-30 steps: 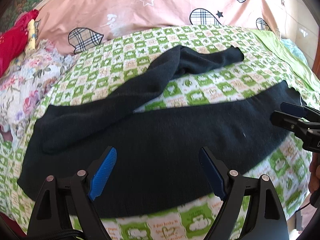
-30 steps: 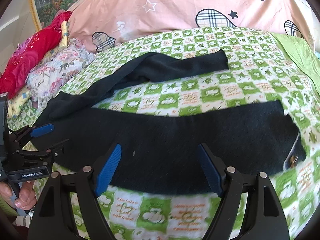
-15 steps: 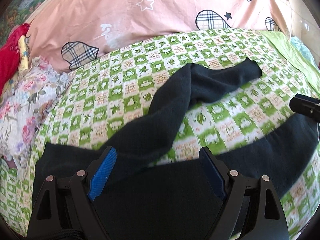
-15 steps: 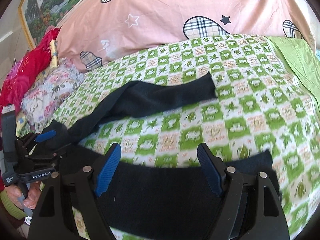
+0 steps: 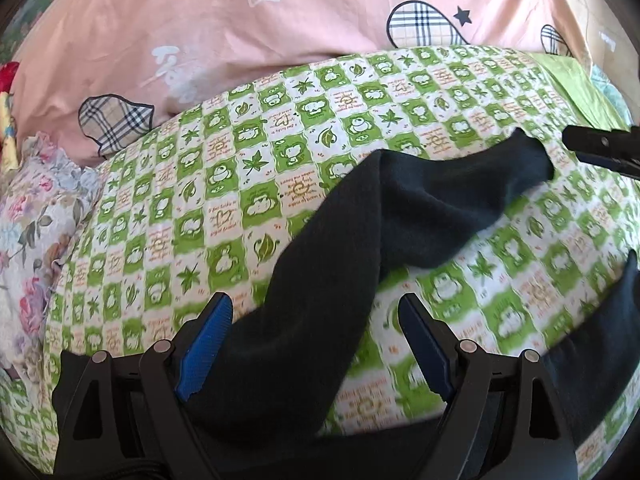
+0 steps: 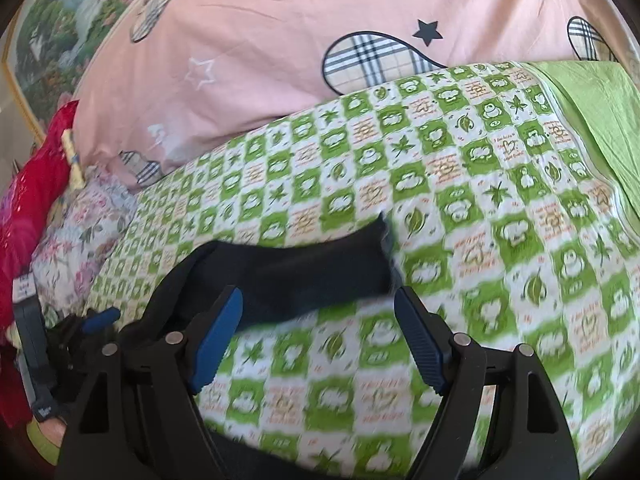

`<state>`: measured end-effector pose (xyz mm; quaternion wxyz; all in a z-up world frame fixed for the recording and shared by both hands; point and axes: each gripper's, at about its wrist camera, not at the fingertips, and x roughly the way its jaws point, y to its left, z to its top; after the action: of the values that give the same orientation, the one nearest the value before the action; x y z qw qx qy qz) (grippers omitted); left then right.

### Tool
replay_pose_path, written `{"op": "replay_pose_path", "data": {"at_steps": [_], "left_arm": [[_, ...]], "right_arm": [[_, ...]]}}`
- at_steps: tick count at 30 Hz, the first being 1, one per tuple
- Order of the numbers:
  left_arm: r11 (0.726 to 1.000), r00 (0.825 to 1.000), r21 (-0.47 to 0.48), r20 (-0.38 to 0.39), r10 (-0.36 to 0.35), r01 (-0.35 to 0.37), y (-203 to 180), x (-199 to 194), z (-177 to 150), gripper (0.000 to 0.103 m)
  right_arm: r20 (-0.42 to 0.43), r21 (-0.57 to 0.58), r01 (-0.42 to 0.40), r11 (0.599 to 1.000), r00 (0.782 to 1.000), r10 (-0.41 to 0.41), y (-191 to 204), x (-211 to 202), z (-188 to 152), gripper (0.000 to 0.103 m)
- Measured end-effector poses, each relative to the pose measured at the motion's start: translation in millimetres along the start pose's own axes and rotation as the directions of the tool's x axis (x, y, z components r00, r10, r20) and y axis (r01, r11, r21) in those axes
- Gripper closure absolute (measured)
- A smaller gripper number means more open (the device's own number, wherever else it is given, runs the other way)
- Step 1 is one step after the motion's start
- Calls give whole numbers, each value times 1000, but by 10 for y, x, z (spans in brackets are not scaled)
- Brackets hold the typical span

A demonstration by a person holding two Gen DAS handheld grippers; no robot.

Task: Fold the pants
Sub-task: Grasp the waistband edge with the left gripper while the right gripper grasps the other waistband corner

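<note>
Bedspread [image 5: 248,168] in green checks carries black pants [image 5: 332,280], far leg trailing toward two o'clock. Soft and limp, they'd likely sag; best pinched at the cuff. Left gripper [image 5: 316,344] and right gripper [image 6: 316,332] gape wide, empty.

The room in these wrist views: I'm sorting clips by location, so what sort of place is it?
Most likely a bedroom. Black pants lie spread on a bed's green checked sheet, with a big pink pillow at its head and a framed landscape picture on the wall.

Left gripper [image 5: 312,330] and right gripper [image 6: 316,320] both gape wide, angled downward, gripping nothing.
</note>
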<state>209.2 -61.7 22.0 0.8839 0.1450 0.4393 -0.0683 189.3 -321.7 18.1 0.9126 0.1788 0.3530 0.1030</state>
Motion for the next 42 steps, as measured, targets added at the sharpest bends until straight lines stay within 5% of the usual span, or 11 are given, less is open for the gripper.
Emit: {"op": "replay_pose_path", "data": {"at_steps": [6,12,15,17,20,23,31,42], "left_arm": [[999,999,-4,-35,-35,35,148,213,95,18],[995,994,-30,-61,-92,90,285,312,121,27],[993,992,-32,-62,-113,112,317,309,126,49],[988,986,-43,-66,-151,148,337,299,140,74],[986,984,-36,-56,-166,165,324,253,152,87],[981,981,-32,-35,-190,189,330,158,132,90],[952,952,-11,23,-306,306,350,-336,-91,91],[909,911,71,25,-413,410,85,-752,-658,91]], "right_arm": [[-53,-14,18,1000,998,-19,-177,399,309,29],[-128,-43,18,999,992,-23,-256,764,411,63],[-124,-55,1,998,992,-8,-261,807,409,87],[-115,-62,-8,998,993,1,-260,798,405,97],[-101,-78,-17,997,995,9,-239,756,403,99],[-71,-81,-30,996,997,24,-237,637,429,100],[10,-125,-77,989,997,79,-269,192,459,100],[15,-216,-125,968,991,131,-492,-453,-139,100]]}}
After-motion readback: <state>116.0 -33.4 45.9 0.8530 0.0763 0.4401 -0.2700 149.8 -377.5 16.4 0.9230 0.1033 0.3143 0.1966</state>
